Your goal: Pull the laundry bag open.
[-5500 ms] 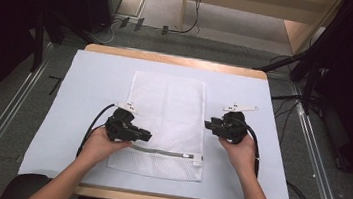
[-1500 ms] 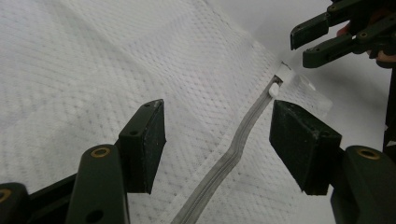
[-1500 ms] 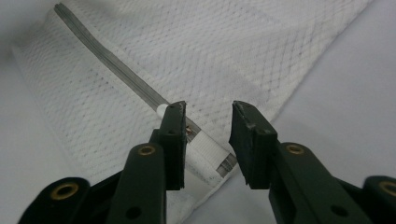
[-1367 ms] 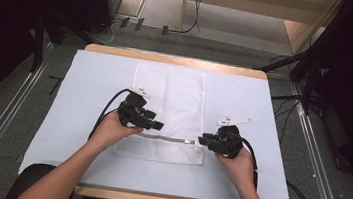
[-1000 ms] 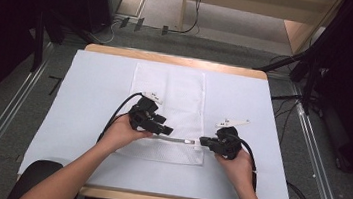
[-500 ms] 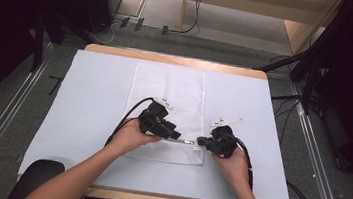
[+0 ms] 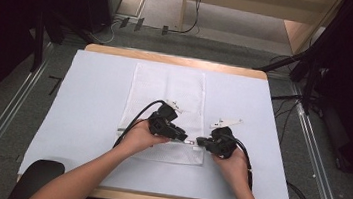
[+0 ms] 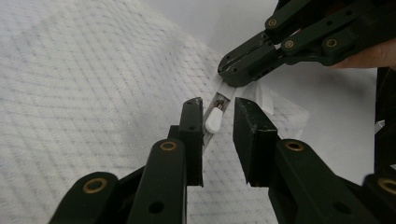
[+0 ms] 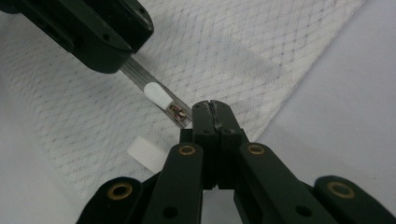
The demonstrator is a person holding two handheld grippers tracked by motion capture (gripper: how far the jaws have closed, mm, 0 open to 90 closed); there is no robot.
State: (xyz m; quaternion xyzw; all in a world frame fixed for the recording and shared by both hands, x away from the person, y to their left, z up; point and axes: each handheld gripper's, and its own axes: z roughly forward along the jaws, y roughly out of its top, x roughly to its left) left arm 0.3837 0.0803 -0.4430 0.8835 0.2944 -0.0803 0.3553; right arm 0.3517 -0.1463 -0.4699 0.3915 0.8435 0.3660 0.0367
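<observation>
White mesh laundry bag [image 7: 167, 98] flat on table [image 7: 77, 113], contents indiscernible. Left gripper [image 8: 218, 135] jaws apart, just been closing around zipper pull [image 8: 214, 120]. Right gripper [image 9: 212, 109] clamped on bag's zipper end.

mesh bag [image 7: 168, 86] near edge under hands, zipper end [image 9: 180, 116] behind jaws

Both forearms enter from the table's near edge and converge toward its middle, nearer that edge, each hand wrapped round a gripper. Left gripper [image 7: 187, 139] points toward the right one, jaws parted with a gap between the pads, having just been closing. Right gripper [image 7: 200, 142] points back at the left, jaws pressed fully together, its tips just beside the left gripper's tips; right hand [image 7: 228, 160] sits low behind it, left hand [image 7: 142, 138] angled in from the left.
</observation>
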